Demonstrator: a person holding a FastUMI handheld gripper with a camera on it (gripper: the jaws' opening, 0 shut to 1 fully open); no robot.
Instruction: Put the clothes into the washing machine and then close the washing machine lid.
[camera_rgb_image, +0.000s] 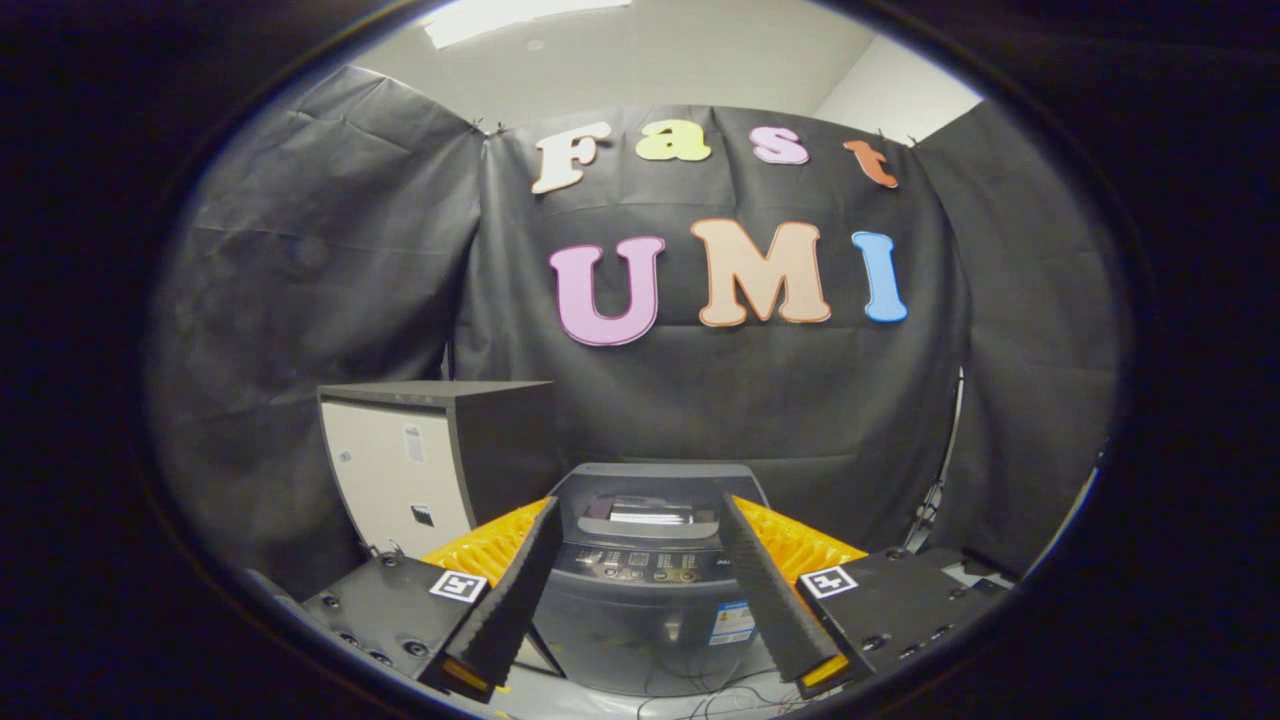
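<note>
Gripper held level, fingers spread wide and empty, framing the washer just ahead between them. The lid appears closed; no clothes visible, perhaps inside. A cabinet stands beyond-left.

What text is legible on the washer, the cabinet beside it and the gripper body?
Nothing can be read.
Sticker on the washing machine front: print too small.
Control panel markings: blurred.
Small labels on the cabinet beside the machine: too small.
Square markers on the gripper body: coded patterns, no words.
The fingers stand open, with the machine beyond them.
</note>
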